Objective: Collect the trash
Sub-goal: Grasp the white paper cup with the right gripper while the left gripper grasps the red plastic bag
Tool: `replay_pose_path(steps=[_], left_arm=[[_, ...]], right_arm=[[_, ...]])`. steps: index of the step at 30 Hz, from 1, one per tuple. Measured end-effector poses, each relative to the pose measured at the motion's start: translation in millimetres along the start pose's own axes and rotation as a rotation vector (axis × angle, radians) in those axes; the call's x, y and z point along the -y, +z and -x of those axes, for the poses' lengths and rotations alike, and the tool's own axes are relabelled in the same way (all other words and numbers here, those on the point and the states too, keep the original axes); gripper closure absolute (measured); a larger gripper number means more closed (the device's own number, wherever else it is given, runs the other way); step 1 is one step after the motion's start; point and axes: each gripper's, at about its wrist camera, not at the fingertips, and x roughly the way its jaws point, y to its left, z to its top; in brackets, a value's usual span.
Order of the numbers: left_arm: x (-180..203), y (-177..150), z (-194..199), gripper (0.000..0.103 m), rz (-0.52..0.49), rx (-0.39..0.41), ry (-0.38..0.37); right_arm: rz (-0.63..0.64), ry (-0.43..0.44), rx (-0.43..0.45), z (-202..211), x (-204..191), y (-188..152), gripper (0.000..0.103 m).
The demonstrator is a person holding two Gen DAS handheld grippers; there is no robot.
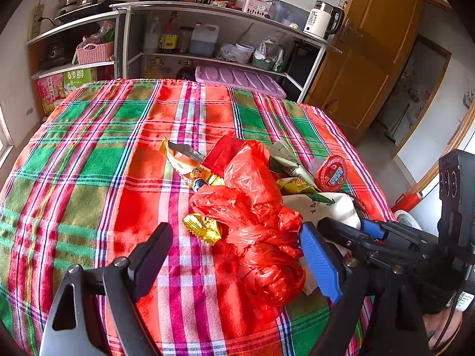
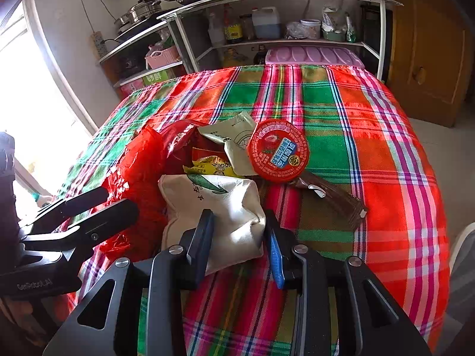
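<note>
A crumpled red plastic bag (image 1: pixel 258 207) lies on the plaid tablecloth (image 1: pixel 118 148) amid wrappers. My left gripper (image 1: pixel 237 255) stands open around the bag's near end, its blue pad (image 1: pixel 319 261) close beside the plastic. In the right wrist view the left gripper (image 2: pixel 118 204) reaches in from the left over the red bag (image 2: pixel 139 160). A white paper pouch (image 2: pixel 225 207) sits between the pads of my right gripper (image 2: pixel 239 240), which press on its two sides. A red round sealed cup (image 2: pixel 279 149) and a brown wrapper (image 2: pixel 335 198) lie just beyond.
A gold wrapper (image 1: pixel 203 227), an orange-yellow wrapper (image 1: pixel 184 160) and a green-white packet (image 1: pixel 286 160) lie around the bag. Behind the table stands a metal shelf (image 1: pixel 207 9) with pans, bottles and a kettle (image 1: pixel 322 19). A wooden door (image 1: pixel 371 59) is at the right.
</note>
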Motion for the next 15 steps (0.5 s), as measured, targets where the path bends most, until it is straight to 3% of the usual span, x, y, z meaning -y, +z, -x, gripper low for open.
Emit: replay_pose_path(steps=[6, 13, 15], left_arm=[[2.8, -0.8, -6.0, 0.016, 0.002, -0.012, -0.013], [8.7, 0.4, -8.7, 0.030, -0.013, -0.014, -0.034], [11.0, 0.9, -8.8, 0.048, -0.015, -0.017, -0.065]], right_arm=[[-0.019, -0.014, 0.017, 5.3, 4.7, -2.9, 0.070], [-0.038, -0.021, 0.036, 15.4, 12.2, -5.0, 0.071], [-0.039, -0.025, 0.041, 18.9, 13.2, -6.4, 0.071]])
